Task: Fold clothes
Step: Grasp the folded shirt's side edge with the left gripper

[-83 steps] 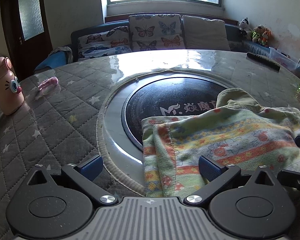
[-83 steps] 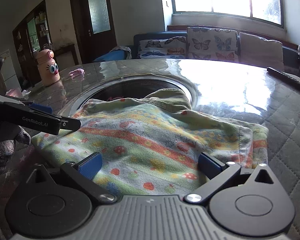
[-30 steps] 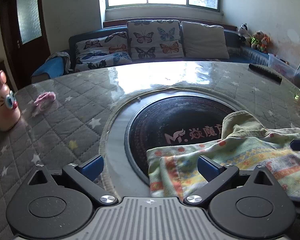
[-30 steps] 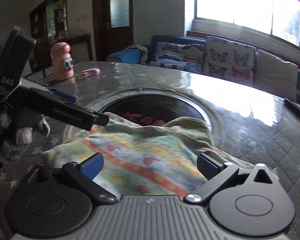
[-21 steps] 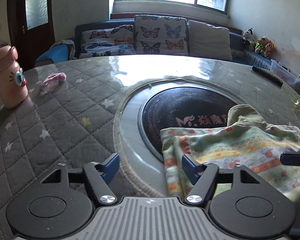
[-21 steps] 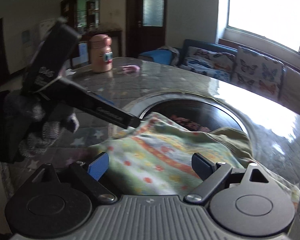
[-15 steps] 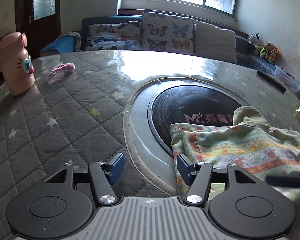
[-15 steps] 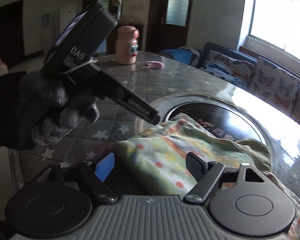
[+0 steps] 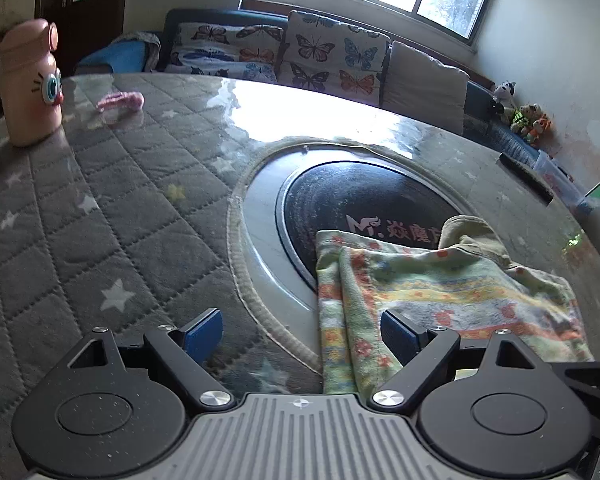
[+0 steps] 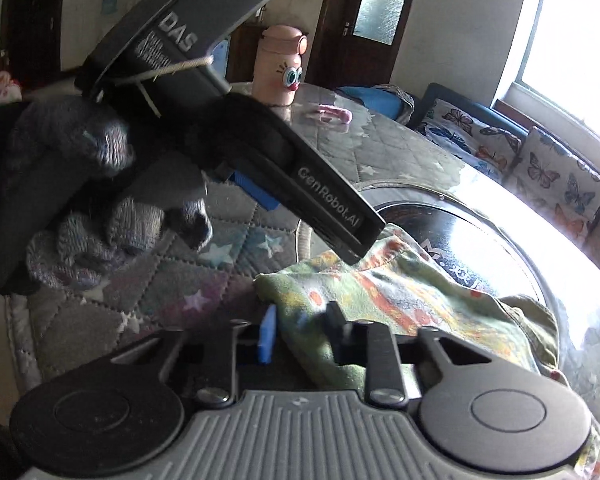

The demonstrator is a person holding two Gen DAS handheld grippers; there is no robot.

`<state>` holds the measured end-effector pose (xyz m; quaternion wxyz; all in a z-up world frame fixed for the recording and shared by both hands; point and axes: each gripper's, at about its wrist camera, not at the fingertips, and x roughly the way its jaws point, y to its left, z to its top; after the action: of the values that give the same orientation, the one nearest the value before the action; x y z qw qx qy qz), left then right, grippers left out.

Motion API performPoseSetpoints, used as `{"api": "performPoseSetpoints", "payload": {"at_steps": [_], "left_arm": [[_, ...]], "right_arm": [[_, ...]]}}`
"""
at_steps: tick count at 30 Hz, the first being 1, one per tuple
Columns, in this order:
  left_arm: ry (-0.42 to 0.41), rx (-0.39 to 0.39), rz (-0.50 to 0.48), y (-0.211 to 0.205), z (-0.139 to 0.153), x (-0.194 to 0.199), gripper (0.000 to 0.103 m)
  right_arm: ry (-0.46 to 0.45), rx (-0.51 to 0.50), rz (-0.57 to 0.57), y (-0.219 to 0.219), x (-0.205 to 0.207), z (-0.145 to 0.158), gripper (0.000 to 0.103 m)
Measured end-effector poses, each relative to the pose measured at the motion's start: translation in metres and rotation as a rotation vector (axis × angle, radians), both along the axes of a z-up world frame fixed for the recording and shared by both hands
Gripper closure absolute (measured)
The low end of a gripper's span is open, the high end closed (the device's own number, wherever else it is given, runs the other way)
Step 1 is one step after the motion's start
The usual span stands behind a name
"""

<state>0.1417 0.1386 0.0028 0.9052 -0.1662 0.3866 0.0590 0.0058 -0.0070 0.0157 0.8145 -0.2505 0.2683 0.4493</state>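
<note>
A folded green garment (image 9: pixel 440 284) with orange and yellow stripes lies on the round table, partly over the dark centre disc (image 9: pixel 360 196). My left gripper (image 9: pixel 302 334) is open just above the near left corner of the garment, holding nothing. In the right wrist view my right gripper (image 10: pixel 300 336) has closed on the near edge of the garment (image 10: pixel 400 304). The left gripper's body and the gloved hand (image 10: pixel 100 184) holding it fill the left of that view, its tip at the cloth's corner.
A pink cartoon bottle (image 9: pixel 30 84) and a small pink item (image 9: pixel 120 101) sit at the table's far left. A black remote (image 9: pixel 526 176) lies at the far right. A sofa with butterfly cushions (image 9: pixel 328 60) stands behind the quilted table cover (image 9: pixel 100 208).
My right gripper has swung left around the garment and closed on its near edge. My left gripper narrowed a little, then opened again, and drifted left.
</note>
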Motion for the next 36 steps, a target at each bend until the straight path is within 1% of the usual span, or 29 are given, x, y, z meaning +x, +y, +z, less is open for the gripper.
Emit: {"api": "performPoseSetpoints", "payload": {"at_steps": [1,4,10,11,13,15,16,17,18,19,20,21,26,28,30,32,33,34,36], "left_arm": [[0.002,-0.011,0.001,0.0,0.0,0.0,0.015],[0.007,-0.051,0.013,0.001,0.001,0.001,0.015],[0.013,-0.202,0.015,0.002,0.003,0.007,0.017],[0.013,-0.228,0.01,0.001,0.002,0.008,0.021],[0.015,-0.272,0.005,-0.002,0.0,0.01,0.027],[0.023,-0.32,-0.007,-0.005,-0.003,0.013,0.044],[0.028,-0.341,-0.013,-0.006,-0.005,0.015,0.046],[0.028,-0.349,-0.017,-0.008,-0.006,0.016,0.054],[0.03,-0.353,-0.021,-0.01,-0.007,0.016,0.066],[0.033,-0.352,-0.022,-0.011,-0.008,0.017,0.07],[0.034,-0.349,-0.02,-0.012,-0.008,0.017,0.078],[0.035,-0.345,-0.019,-0.013,-0.008,0.017,0.082],[0.033,-0.334,-0.019,-0.013,-0.008,0.017,0.083],[0.032,-0.324,-0.02,-0.015,-0.008,0.017,0.083],[0.031,-0.312,-0.021,-0.017,-0.008,0.017,0.083],[0.03,-0.307,-0.02,-0.017,-0.008,0.017,0.083],[0.031,-0.305,-0.019,-0.017,-0.008,0.017,0.083],[0.031,-0.302,-0.019,-0.017,-0.008,0.017,0.083],[0.031,-0.294,-0.019,-0.019,-0.008,0.017,0.083]], "right_arm": [[0.007,0.012,-0.002,-0.002,0.001,0.002,0.088],[0.01,0.05,-0.014,-0.006,0.0,0.008,0.093],[0.006,0.125,-0.053,-0.021,0.003,0.024,0.095],[0.008,0.134,-0.056,-0.025,0.004,0.025,0.095],[0.014,0.152,-0.063,-0.031,0.005,0.028,0.095],[0.018,0.165,-0.066,-0.036,0.005,0.029,0.096],[0.02,0.171,-0.066,-0.039,0.004,0.029,0.096],[0.026,0.178,-0.064,-0.042,0.005,0.03,0.096],[0.032,0.184,-0.06,-0.044,0.005,0.03,0.096],[0.038,0.191,-0.057,-0.046,0.006,0.03,0.096],[0.045,0.197,-0.053,-0.049,0.006,0.03,0.096],[0.053,0.205,-0.054,-0.052,0.007,0.031,0.095],[0.085,0.247,-0.109,-0.073,0.017,0.034,0.086],[0.08,0.244,-0.186,-0.089,0.025,0.032,0.08],[0.075,0.239,-0.252,-0.102,0.033,0.029,0.079],[0.077,0.227,-0.338,-0.119,0.047,0.024,0.074],[0.074,0.218,-0.386,-0.128,0.055,0.021,0.065],[0.071,0.21,-0.435,-0.136,0.063,0.019,0.06],[0.064,0.201,-0.519,-0.155,0.077,0.012,0.06]]}}
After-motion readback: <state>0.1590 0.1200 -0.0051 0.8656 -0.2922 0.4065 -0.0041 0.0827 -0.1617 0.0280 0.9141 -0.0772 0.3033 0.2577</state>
